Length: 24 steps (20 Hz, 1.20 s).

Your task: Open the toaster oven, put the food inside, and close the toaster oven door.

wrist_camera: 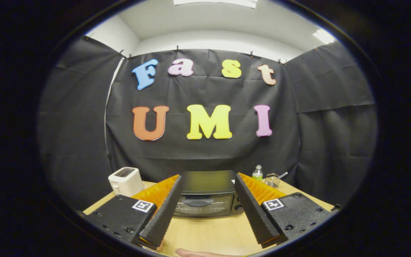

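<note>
Hovering my gripper [207, 210] above the wooden table [209, 232], I have its fingers spread wide and pinching nothing, aimed straight at 12 o'clock where the toaster oven [205, 194] sits. The black box stands just beyond my fingertips, framed between them, its door closed and the handle [197, 202] across the upper front of the glass. I judge this to be the very start: the opening step is in hand and not yet touched. Food I cannot make out anywhere from here.

At 10 o'clock from the oven stands a white toaster [126, 181], well apart from it. At 2 o'clock are a small bottle [258, 172] and a clear cup [272, 180] with something standing in it. A bit of a hand [198, 253] shows at 6 o'clock, at the table's near edge.

Next, I reckon, I must drop lower and go forward until the handle lies between my fingers, close on it, then draw it out and down, since the door probably hinges at the bottom.
</note>
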Available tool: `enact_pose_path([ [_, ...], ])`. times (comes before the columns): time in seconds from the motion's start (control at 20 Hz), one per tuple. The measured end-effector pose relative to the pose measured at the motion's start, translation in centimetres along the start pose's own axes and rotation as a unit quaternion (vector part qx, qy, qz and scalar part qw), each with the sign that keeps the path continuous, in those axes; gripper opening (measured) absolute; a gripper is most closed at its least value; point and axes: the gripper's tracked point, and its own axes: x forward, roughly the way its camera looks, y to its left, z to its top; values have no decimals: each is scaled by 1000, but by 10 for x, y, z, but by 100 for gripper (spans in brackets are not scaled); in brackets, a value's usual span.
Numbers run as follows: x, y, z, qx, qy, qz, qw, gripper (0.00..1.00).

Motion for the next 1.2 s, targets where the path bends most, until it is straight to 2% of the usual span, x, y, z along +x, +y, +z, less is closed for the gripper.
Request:
enact_pose_path([
  [0.1, 32, 1, -20, -21, 10, 5, 1000, 96],
  [0.35, 108, 9, -79, -25, 71, 16, 997, 98],
  [0.55, 145, 13, -109, -22, 97, 23, 995, 100],
  [0.6, 151, 6, -115, -29, 104, 7, 994, 100],
  [0.7, 160, 7, -128, -34, 118, 3, 992, 100],
  [0.9, 171, -2, -153, -11, 157, -16, 987, 100],
  [0.95, 167, 4, -165, -9, 186, -2, 983, 100],
  [1.0, 172, 3, -159, -1, 161, 0, 987, 100],
  [1.05, 170, 4, -163, -4, 180, 7, 984, 100],
  [1.1, 168, 4, -159, 1, 164, 12, 986, 100],
  [1.2, 163, 2, -161, 8, 173, 19, 985, 100],
])
